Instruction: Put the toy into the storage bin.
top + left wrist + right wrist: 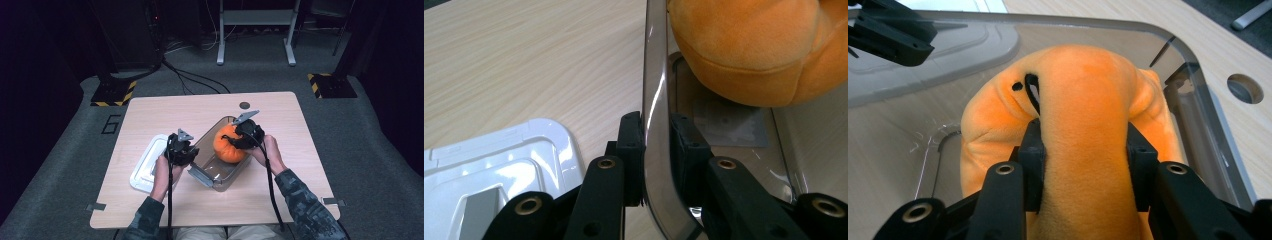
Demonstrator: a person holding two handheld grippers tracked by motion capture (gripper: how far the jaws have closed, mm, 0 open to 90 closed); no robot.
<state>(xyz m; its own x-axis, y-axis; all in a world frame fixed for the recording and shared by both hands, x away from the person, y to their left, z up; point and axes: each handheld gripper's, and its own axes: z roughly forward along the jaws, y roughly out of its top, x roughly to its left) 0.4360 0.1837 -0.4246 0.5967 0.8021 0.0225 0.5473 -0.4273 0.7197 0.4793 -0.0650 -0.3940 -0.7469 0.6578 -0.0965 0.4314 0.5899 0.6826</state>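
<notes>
My left tool (656,150) pins the clear container's (200,150) wall steady; my right tool (1083,165) squeezes the orange plush pumpkin (1073,110), easing it down centred

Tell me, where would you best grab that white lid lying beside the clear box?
Probably by an outer edge. The white lid lies flat on the table, left of the clear box, so its thin rim is the only part jaws can straddle. Come from its free left side, since the left gripper crowds the right.
</notes>
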